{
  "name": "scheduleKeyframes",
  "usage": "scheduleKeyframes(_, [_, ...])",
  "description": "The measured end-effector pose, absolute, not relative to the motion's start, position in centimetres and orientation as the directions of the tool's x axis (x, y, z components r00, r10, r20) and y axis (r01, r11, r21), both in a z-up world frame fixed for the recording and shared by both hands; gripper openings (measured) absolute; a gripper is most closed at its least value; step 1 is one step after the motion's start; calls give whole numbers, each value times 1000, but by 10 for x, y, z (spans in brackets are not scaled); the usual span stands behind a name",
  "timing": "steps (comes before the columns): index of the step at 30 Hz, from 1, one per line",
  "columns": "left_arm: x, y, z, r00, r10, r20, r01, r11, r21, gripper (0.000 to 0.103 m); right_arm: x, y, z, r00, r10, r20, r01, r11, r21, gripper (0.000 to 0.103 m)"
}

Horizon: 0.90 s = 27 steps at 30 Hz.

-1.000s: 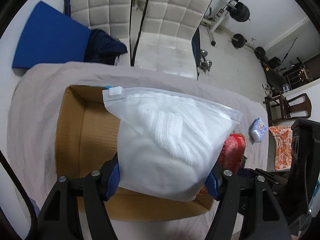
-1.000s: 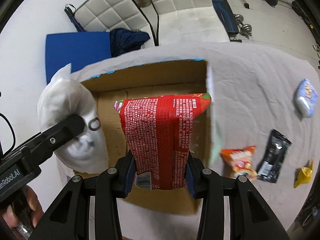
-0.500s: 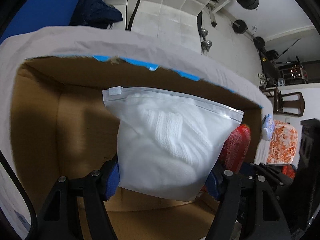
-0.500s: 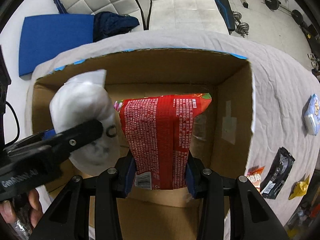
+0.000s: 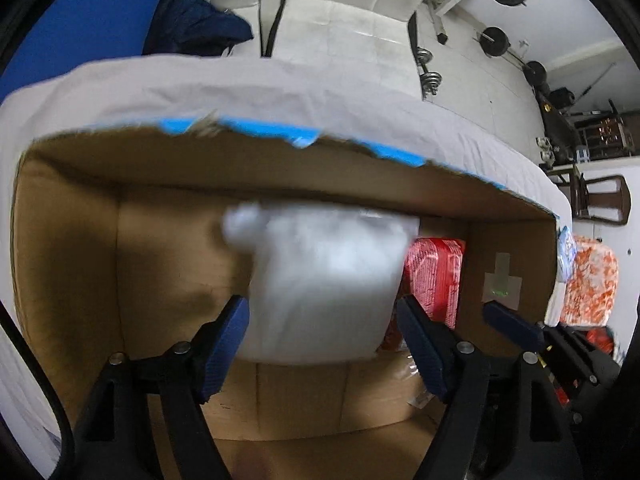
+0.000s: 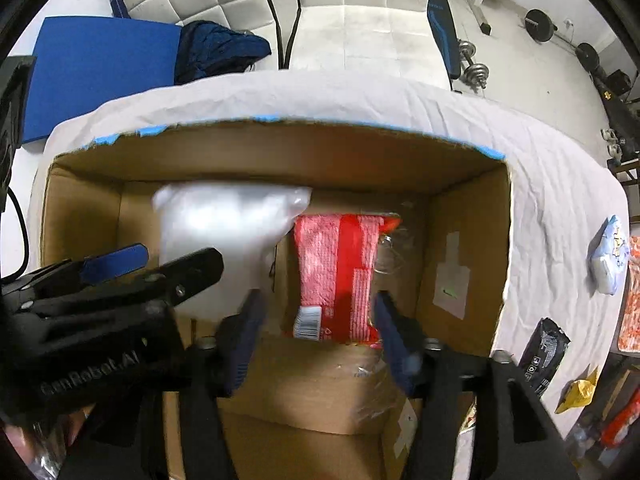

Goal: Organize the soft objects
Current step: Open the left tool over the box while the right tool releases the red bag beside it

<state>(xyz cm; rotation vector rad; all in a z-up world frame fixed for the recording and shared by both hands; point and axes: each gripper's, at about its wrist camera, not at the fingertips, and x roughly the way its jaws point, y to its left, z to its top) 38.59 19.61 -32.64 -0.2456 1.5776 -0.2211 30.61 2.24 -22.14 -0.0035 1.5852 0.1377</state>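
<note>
An open cardboard box (image 5: 280, 168) (image 6: 280, 160) stands on a grey sheet. Inside it a white zip bag (image 5: 320, 272) (image 6: 224, 224) holding a white knit shows blurred between the fingers of my left gripper (image 5: 322, 308) (image 6: 176, 258). Those jaws are opening and their pads stand off the bag. Beside the bag, on its right, a red snack packet (image 6: 340, 268) (image 5: 436, 276) shows blurred in the box. It lies between the fingers of my right gripper (image 6: 318, 300), whose jaws are opening too and do not press on it.
On the sheet right of the box lie a black packet (image 6: 544, 352), a yellow packet (image 6: 580, 392) and a pale blue pack (image 6: 608, 260). White padded chairs (image 6: 360, 20), a blue mat (image 6: 100, 64) and dumbbells (image 6: 472, 72) are beyond the bed. A hand (image 6: 16, 440) holds the left gripper.
Both grippers have sunk into the box. Each was shut on its item; now both have let go, and the white bag and red packet are slipping down inside.
</note>
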Motion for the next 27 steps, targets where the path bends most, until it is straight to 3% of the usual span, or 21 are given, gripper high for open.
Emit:
scheduleKeyframes(3, [381, 194, -319, -14, -306, -952, 1, 952, -306, 82, 305, 22, -216, -23, 81, -996, -89, 993, 82, 75])
scheduleKeyframes(6, [375, 196, -311, 2, -327, -945, -2, 945, -327, 94, 298, 19, -212, -25, 80, -996, -88, 993, 82, 83])
scheduleKeyframes(9, [369, 202, -305, 28, -261, -965, 14, 965, -261, 100, 290, 18, -209, -22, 86, -996, -83, 993, 87, 99])
scheduleKeyframes(12, [361, 202, -296, 73, -198, -977, 33, 980, -196, 101, 279, 17, -209, -25, 91, -996, -68, 993, 93, 100])
scheduleKeyframes(27, [306, 210, -271, 199, -132, -971, 17, 991, -131, 102, 226, 7, -185, 51, 81, -995, -70, 995, 78, 100])
